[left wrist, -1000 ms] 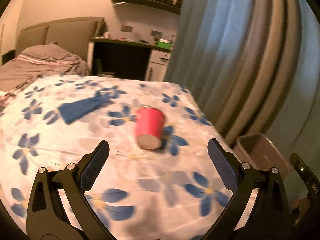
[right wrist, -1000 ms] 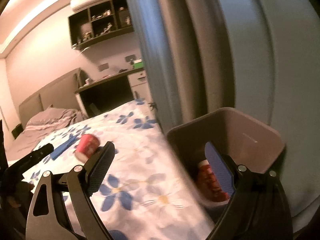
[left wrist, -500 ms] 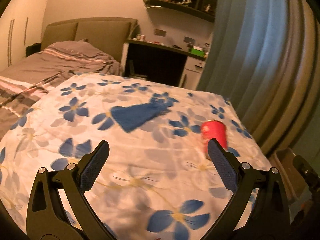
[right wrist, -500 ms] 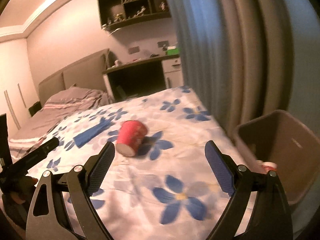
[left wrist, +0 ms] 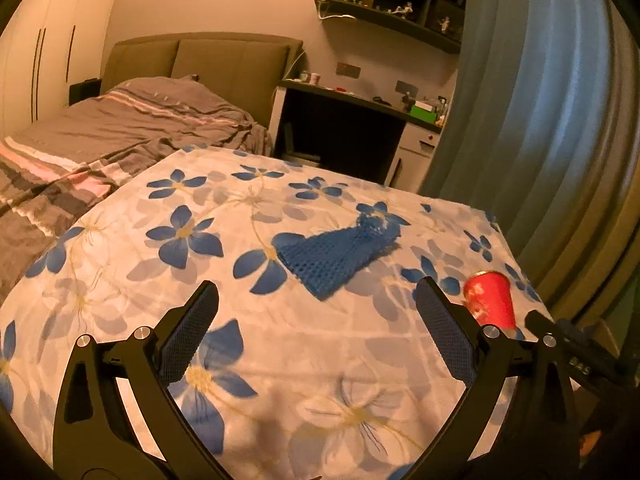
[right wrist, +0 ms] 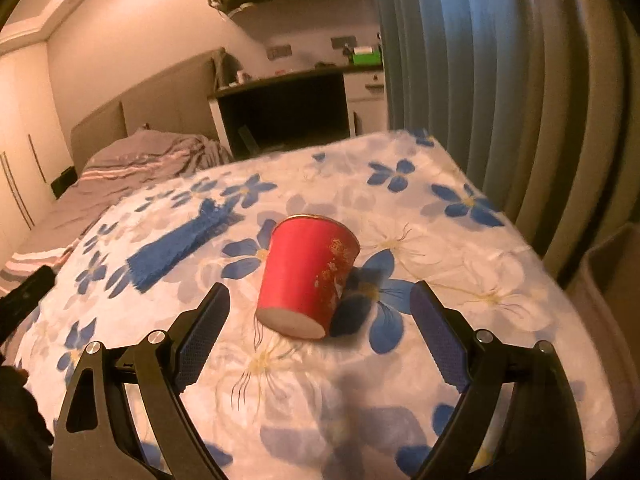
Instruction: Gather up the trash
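Lying on its side on the flowered cloth (right wrist: pixel 460 240), a red paper cup (right wrist: pixel 308 276) has its white base turned toward the right wrist camera and its rim pointing away. The right tongs (right wrist: pixel 320 344) hover just short of it with both blue-padded fingers (right wrist: pixel 202 344) spread wide apart, empty, the cup sitting in the gap between them at 12 o'clock and touching neither. A blue mesh cloth (right wrist: pixel 180 244) lies flat at the cup's 10 o'clock, apart from it. At 3 o'clock, off the edge of the covered surface, the rim of a brown bin (right wrist: pixel 608 280) shows against the grey-blue curtain (right wrist: pixel 500 80).

The left tongs (left wrist: pixel 316 336) also stand wide apart and hold nothing, hanging over the cloth. From that view the mesh cloth (left wrist: pixel 340 256) lies at 12 o'clock beyond the fingers, and the cup (left wrist: pixel 490 304) lies at 3 o'clock, outside the right-hand finger and near the surface's edge. A bed with a striped brown blanket (left wrist: pixel 120 128) sits at 10 o'clock, and a dark desk (left wrist: pixel 352 132) stands behind.
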Available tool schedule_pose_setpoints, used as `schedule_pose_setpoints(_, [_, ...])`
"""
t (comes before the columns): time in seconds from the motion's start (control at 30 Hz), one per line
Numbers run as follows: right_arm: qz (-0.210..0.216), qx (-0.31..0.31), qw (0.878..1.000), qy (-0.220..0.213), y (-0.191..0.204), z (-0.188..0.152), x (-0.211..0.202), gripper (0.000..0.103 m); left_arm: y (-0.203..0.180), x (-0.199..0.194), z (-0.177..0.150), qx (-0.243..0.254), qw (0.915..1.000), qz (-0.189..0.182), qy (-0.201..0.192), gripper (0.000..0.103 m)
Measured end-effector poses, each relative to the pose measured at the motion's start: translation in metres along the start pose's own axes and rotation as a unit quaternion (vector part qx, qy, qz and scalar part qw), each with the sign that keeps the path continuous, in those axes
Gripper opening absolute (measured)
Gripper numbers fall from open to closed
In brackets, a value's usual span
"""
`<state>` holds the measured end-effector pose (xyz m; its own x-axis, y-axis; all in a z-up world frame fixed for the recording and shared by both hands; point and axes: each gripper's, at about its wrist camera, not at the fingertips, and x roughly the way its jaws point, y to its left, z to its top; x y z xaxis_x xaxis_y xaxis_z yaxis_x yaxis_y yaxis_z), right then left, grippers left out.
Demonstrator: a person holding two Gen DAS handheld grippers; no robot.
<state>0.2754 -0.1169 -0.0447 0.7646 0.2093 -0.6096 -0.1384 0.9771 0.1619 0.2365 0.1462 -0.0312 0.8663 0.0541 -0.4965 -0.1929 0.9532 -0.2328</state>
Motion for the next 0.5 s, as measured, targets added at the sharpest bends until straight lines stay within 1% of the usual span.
schedule_pose_setpoints(0.1, [0.001, 0.012, 1.000, 0.025, 0.001, 0.003, 0.023, 0.088, 0.002, 0.013, 0.004, 0.006, 1.0000, -0.005, 0.003, 0.097])
schedule_pose_setpoints(0.23, [-0.001, 0.014, 0.999, 0.042, 0.004, 0.006, 0.045, 0.088, 0.003, 0.037, 0.008, 0.011, 0.9996, -0.015, 0.022, 0.097])
schedule_pose_setpoints(0.33, [-0.001, 0.012, 0.999, 0.053, 0.006, 0.008, 0.056, 0.084, 0.006, 0.058, 0.011, 0.011, 0.9988, -0.023, 0.042, 0.097])
schedule_pose_setpoints(0.43, [0.000, 0.008, 0.998, 0.060, 0.006, 0.010, 0.063, 0.078, 0.008, 0.078, 0.013, 0.013, 0.9979, -0.023, 0.060, 0.097])
schedule_pose_setpoints(0.5, [0.001, 0.008, 0.998, 0.065, 0.006, 0.010, 0.067, 0.076, 0.010, 0.091, 0.016, 0.012, 0.9970, -0.024, 0.072, 0.097])
